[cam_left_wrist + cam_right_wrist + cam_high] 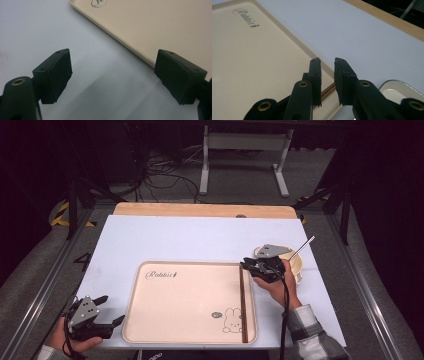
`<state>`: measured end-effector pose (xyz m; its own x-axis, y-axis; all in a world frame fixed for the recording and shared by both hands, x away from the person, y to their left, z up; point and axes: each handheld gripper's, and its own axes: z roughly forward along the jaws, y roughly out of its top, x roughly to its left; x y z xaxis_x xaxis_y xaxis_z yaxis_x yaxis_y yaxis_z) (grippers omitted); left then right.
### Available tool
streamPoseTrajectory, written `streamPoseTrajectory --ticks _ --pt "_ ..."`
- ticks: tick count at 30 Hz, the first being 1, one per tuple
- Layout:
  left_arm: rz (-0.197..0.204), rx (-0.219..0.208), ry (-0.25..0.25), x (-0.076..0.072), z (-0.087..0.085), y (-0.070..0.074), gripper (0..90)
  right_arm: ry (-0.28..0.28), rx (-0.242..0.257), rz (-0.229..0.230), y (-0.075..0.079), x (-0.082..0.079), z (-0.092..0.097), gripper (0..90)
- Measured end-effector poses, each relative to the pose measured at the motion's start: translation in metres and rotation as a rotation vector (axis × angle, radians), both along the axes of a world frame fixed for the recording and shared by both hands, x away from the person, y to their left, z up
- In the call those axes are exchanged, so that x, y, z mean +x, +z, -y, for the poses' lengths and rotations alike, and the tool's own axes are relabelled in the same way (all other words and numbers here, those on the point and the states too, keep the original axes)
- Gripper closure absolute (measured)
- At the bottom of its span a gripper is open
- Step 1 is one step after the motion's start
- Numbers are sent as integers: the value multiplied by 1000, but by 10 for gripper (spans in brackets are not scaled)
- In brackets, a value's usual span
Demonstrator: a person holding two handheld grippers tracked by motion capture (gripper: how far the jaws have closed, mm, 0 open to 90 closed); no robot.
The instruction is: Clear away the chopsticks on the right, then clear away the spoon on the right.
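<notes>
A beige tray (pixel 185 290) with a rabbit print lies on the white mat, and a pair of dark brown chopsticks (pixel 243 305) rests along its right side. My right gripper (pixel 246 264) hovers over the tray's far right corner. In the right gripper view, the right gripper (pixel 327 62) stands open by a narrow gap with nothing between the jaws, and the chopsticks' end (pixel 328 91) lies below them on the tray (pixel 262 62). My left gripper (pixel 112 309) sits by the tray's near left edge. In its own view, the left gripper (pixel 112 75) is wide open and empty beside the tray rim (pixel 150 25).
A pale bowl (pixel 296 265) with a metal spoon handle (pixel 302 247) sticking out stands just right of the tray, behind the right hand; its rim (pixel 397 87) appears in the right gripper view. The white mat (pixel 200 237) covers a wooden table (pixel 200 210).
</notes>
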<state>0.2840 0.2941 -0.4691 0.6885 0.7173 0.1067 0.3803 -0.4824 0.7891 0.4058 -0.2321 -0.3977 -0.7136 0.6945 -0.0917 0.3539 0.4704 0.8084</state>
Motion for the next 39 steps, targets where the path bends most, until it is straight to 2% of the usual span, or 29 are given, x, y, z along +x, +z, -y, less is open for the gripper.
streamPoseTrajectory --ticks 4,7,10,12,14,17,21,24,25,26,27,28,29,33,34,35,36,39 --pt "2 -7 0 -1 -3 -1 154 -26 24 31 12 -6 13 748" --pt "6 -6 -2 -3 -4 1 154 -59 57 70 24 -9 31 733" --pt "5 -9 -2 -3 -3 1 154 -129 93 86 33 -11 54 715" --pt "4 0 -5 -3 -2 1 154 -181 86 92 35 -11 69 705" --pt "5 0 -6 -3 -2 1 154 -226 106 75 35 -10 88 687" --pt "7 0 -5 -3 -2 1 154 -275 110 46 34 -8 110 663" --pt "6 -2 -6 -3 -3 1 154 -359 163 29 32 -9 147 627" --pt "2 -3 1 -3 -3 1 153 -407 201 8 26 -7 165 604" --pt "2 -3 1 -3 -3 1 153 -407 201 8 26 -7 165 604" --pt "5 0 2 -4 -2 1 154 -425 248 -19 20 -4 173 567" --pt "5 0 2 -4 -2 1 153 -430 269 -26 17 -2 175 551" --pt "5 1 2 -4 -2 1 153 -430 269 -26 17 -2 175 551" --pt "5 0 5 -4 -1 1 153 -441 306 -39 11 2 179 520" --pt "2 2 9 -2 2 2 154 -465 331 -63 4 8 182 481" --pt "0 8 6 1 2 1 154 -478 362 -68 1 12 186 452" --pt "0 8 6 1 2 1 154 -478 362 -68 1 12 186 452" --pt "-4 11 7 1 2 1 154 -487 404 -86 -3 16 190 440" --pt "5 11 15 1 0 2 154 -487 424 -101 -8 22 191 427"
